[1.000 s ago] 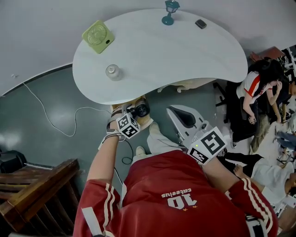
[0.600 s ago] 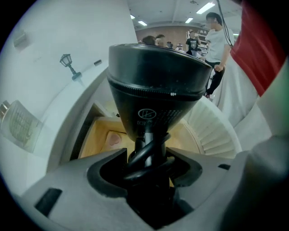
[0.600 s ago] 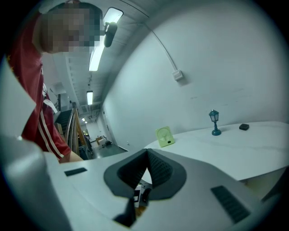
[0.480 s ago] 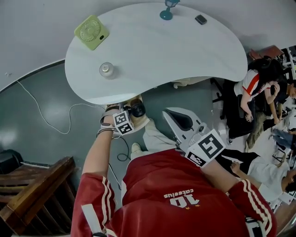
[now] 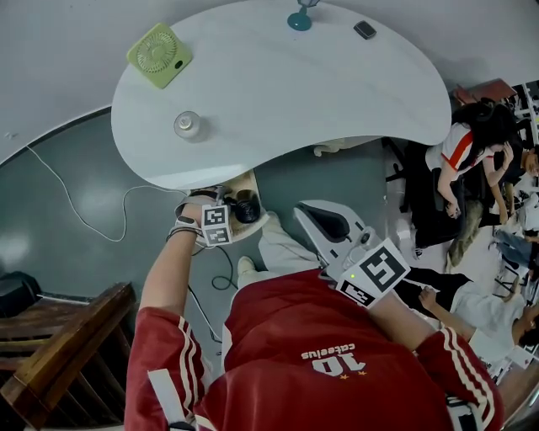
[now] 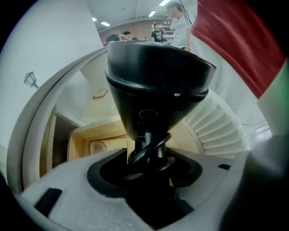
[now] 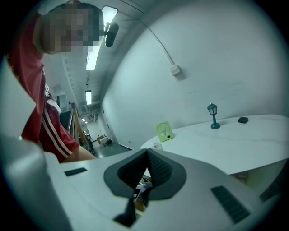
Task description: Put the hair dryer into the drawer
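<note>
Hair dryer [image 6: 158, 85], glossy black plastic with a flared round nozzle and cord looped round its handle, is clamped in the left hand-held gripper [image 6: 151, 164] just above the open pale wooden drawer [image 6: 92, 135] under the curved white counter [image 5: 320, 93]. Right hand-held gripper [image 7: 146, 155] is closed on nothing.

We note the teal miniature lamp [image 5: 299, 17] cut off at the top edge; pale wooden drawer [image 5: 249, 180] largely hidden under curved white table [image 5: 337, 93].
</note>
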Action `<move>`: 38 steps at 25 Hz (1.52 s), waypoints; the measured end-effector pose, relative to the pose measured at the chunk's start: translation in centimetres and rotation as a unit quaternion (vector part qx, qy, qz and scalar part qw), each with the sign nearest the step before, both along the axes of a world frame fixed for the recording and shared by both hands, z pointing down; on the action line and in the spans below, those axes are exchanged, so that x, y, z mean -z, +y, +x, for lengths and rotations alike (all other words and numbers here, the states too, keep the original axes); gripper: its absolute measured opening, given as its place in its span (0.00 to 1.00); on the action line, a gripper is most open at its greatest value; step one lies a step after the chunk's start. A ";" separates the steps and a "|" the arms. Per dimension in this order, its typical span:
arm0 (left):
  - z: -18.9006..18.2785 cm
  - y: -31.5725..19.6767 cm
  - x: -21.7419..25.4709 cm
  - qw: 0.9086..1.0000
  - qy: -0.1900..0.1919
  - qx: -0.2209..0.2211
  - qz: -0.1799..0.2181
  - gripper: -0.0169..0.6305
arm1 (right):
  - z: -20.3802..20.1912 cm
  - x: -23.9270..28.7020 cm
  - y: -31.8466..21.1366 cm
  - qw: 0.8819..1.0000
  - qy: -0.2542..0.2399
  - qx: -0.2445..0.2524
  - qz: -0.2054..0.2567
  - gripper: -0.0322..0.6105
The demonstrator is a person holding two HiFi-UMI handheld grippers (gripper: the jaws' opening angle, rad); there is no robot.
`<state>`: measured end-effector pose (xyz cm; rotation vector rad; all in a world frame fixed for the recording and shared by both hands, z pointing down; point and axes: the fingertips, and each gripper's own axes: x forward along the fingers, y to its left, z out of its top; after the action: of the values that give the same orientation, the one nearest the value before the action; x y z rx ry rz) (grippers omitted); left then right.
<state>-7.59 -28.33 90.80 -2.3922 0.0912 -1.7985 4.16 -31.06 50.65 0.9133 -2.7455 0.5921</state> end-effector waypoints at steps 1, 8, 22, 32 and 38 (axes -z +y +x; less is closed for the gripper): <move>-0.2 -0.1 -0.1 1.000 -0.004 -0.004 0.001 0.43 | 0.1 0.0 0.0 1.000 0.000 0.000 -0.001 0.06; -1.5 0.8 -1.0 0.997 -0.039 -0.061 -0.010 0.43 | 0.7 -0.4 0.1 1.000 0.005 -0.004 -0.004 0.06; -1.2 -0.1 -3.9 0.996 -0.077 -0.030 0.029 0.47 | 2.1 -0.6 1.3 1.000 0.021 -0.022 -0.001 0.06; -3.5 -0.5 -2.0 0.996 -0.074 0.010 0.044 0.49 | 1.2 0.5 2.9 1.000 0.012 -0.026 0.008 0.06; -4.1 0.1 -1.9 0.992 -0.104 -0.022 0.071 0.41 | 0.6 0.7 4.2 1.000 0.012 -0.026 0.010 0.06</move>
<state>-11.71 -28.22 92.66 -2.0829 0.1372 -1.9390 4.74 -26.83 49.95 0.9933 -2.7183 0.5587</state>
